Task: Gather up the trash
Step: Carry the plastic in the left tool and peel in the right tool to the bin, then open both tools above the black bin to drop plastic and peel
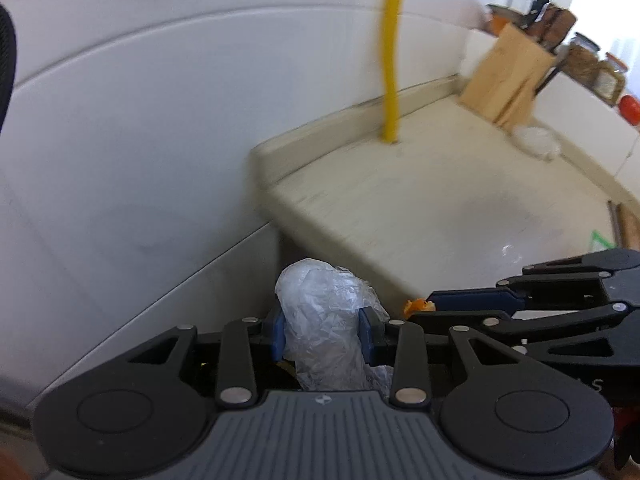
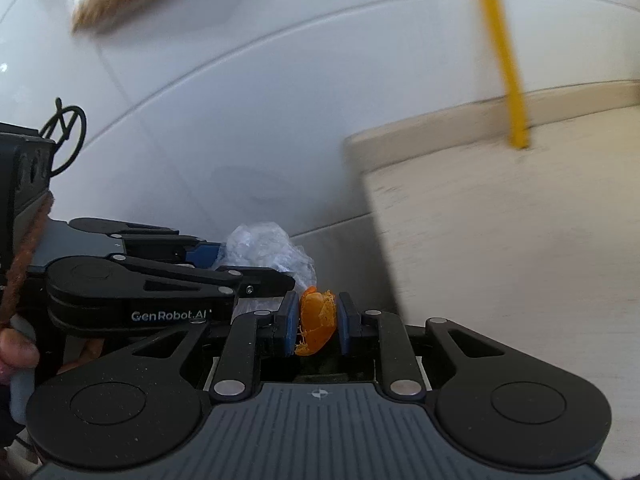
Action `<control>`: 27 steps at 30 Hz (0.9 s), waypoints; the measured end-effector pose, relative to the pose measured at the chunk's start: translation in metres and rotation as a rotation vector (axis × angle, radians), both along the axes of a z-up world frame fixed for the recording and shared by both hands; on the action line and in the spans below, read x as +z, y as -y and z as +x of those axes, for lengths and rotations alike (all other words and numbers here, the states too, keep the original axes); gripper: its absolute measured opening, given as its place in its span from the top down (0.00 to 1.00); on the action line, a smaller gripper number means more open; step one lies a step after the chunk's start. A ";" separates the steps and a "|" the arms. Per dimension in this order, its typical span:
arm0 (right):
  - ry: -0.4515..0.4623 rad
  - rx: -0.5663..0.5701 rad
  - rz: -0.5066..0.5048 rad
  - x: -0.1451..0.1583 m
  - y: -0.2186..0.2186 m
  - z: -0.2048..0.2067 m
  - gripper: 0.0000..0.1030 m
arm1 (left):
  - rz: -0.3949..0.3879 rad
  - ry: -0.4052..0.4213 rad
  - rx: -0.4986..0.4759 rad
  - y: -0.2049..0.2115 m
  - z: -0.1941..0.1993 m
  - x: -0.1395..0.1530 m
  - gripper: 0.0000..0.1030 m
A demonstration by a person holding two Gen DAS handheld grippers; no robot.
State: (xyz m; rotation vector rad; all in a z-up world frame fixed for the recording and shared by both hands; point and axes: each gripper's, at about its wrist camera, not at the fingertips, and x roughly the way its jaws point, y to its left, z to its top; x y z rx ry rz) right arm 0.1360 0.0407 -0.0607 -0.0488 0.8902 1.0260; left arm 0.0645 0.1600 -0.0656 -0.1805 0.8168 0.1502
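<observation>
The left gripper (image 1: pixel 323 334) is held level, its blue pads (image 1: pixel 279 334) pressed in on a crumpled clear plastic wad (image 1: pixel 328 320); the right gripper (image 2: pixel 318 322) sits just beside it, to its right, jaws pinching an orange peel (image 2: pixel 316 320); a fingertip (image 2: pixel 18 350) shows at the left handle.

Ahead of your hand-held gripper and to its right lies the counter (image 1: pixel 400 208). A yellow pole (image 1: pixel 394 52) rises at its back edge; far right stand a paper bag (image 1: pixel 508 76) and jars (image 1: pixel 592 66).
</observation>
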 end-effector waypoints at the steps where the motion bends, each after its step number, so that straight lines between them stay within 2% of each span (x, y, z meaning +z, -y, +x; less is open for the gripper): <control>1: -0.010 0.010 -0.007 -0.005 -0.009 -0.002 0.74 | 0.001 -0.016 0.010 -0.005 -0.003 -0.005 0.68; 10: -0.070 0.035 -0.087 -0.049 -0.057 -0.008 0.74 | -0.005 -0.164 0.056 -0.036 -0.006 -0.052 0.67; 14: -0.100 0.018 -0.115 -0.073 -0.070 -0.003 0.64 | 0.006 -0.231 0.078 -0.045 0.000 -0.072 0.62; 16: -0.114 0.002 -0.128 -0.081 -0.072 0.002 0.52 | 0.001 -0.255 0.087 -0.048 0.003 -0.080 0.60; 20: -0.124 -0.026 -0.110 -0.083 -0.066 0.005 0.38 | 0.007 -0.276 0.084 -0.048 0.011 -0.087 0.56; 27: -0.117 -0.057 -0.060 -0.064 -0.036 -0.003 0.39 | 0.045 -0.263 0.076 -0.039 0.013 -0.076 0.51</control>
